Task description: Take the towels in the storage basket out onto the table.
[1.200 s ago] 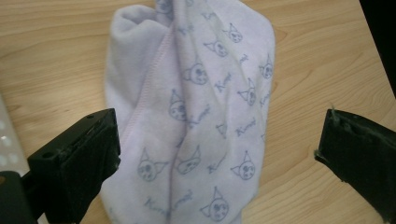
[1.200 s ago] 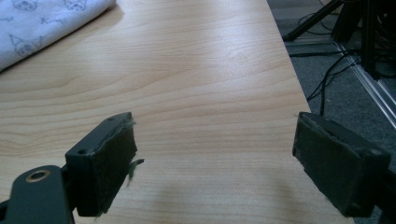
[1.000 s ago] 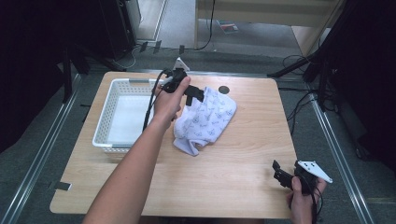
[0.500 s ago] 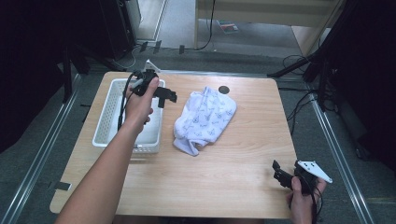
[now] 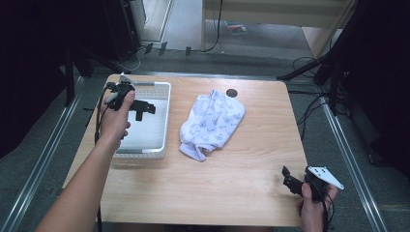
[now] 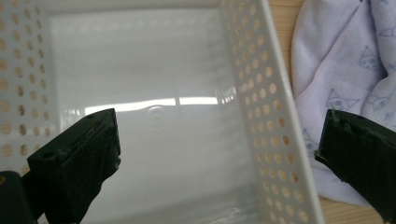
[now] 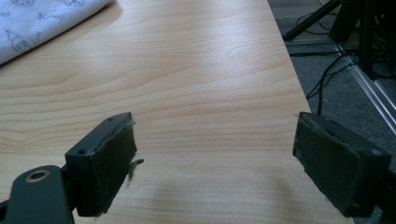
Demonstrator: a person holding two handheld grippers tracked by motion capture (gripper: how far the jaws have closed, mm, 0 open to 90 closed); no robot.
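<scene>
high view: left gripper (image 5: pixel 145 107) over white basket (image 5: pixel 162 121), jaws apart and empty — crumpled cloth (image 5: pixel 212 121) just rightward, nearer it than wide-open right gripper (image 5: pixel 290 181).

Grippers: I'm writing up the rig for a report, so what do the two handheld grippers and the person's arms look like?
Both are black two-jaw tools. The left gripper trails a black cable, and its flat rectangular pads are dark. The right gripper carries a pale grey three-cornered plate; its pads have frayed greenish edges. The forearms are bare, with no sleeves in sight.
</scene>
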